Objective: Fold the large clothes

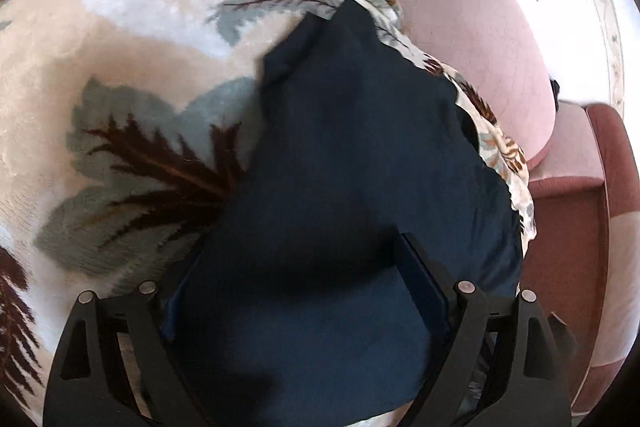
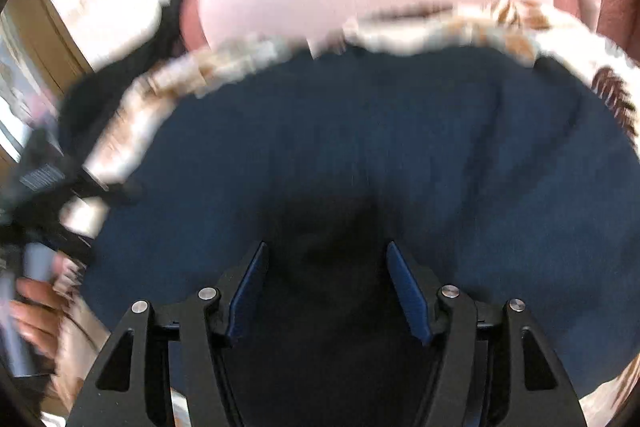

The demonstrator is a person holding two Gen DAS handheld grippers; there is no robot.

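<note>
Navy garment (image 1: 360, 155): lies on the leaf-print blanket (image 1: 120, 67), along the blanket's edge nearest the pink seat (image 1: 472, 27). In my left wrist view its far end narrows to a point close to that edge, and its near end spreads wide under the gripper. In my right wrist view the garment (image 2: 400, 131) fills most of the frame, with the blanket (image 2: 460, 23) showing as a pale band beyond it; this view is blurred, so I cannot make out folds or seams.

Left gripper (image 1: 304, 267): jaws apart. The cloth lies over the left finger and hides its tip; the right finger (image 1: 420, 267) sits on top of the cloth. I cannot tell whether cloth is caught between them.

Right gripper (image 2: 326, 267): jaws apart, above the garment, with a dark shadow on the cloth between the blue pads (image 2: 404, 283). Nothing is pinched.

Surroundings: a darker rose cushion (image 1: 568, 227) sits beyond the blanket's right edge. At the lower left of the right wrist view, a hand (image 2: 36, 319) appears, blurred.
</note>
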